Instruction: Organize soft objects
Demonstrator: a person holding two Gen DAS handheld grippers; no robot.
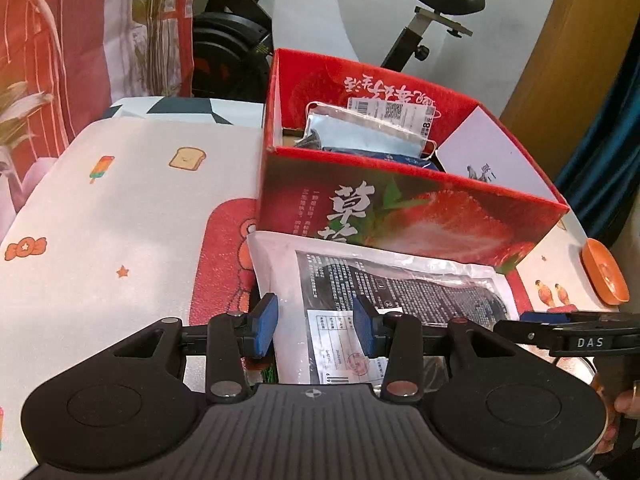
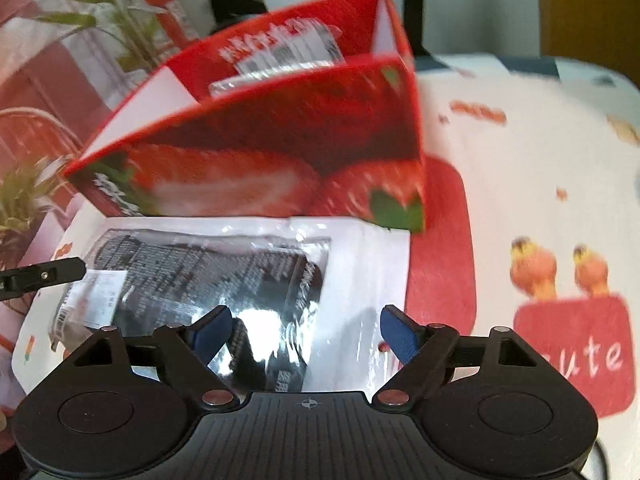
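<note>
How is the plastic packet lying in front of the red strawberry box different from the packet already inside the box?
The front packet lies flat on the tablecloth outside the strawberry box; the boxed packet sits propped inside it. The front packet is white-edged with dark contents; the boxed packet shows pale blue. The front one looks larger, though it lies nearer. Both are glossy plastic with printed labels.

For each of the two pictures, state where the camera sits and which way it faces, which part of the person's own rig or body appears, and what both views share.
Left wrist: sits on the left gripper, facing forward and down at the white plastic packet with dark contents before the red strawberry-printed cardboard box; the right gripper's tip and a hand show.
Right wrist: sits on the right gripper, jaws wide over the same packet; the left gripper's tip shows.
Shared: packet, box, patterned tablecloth.
</note>
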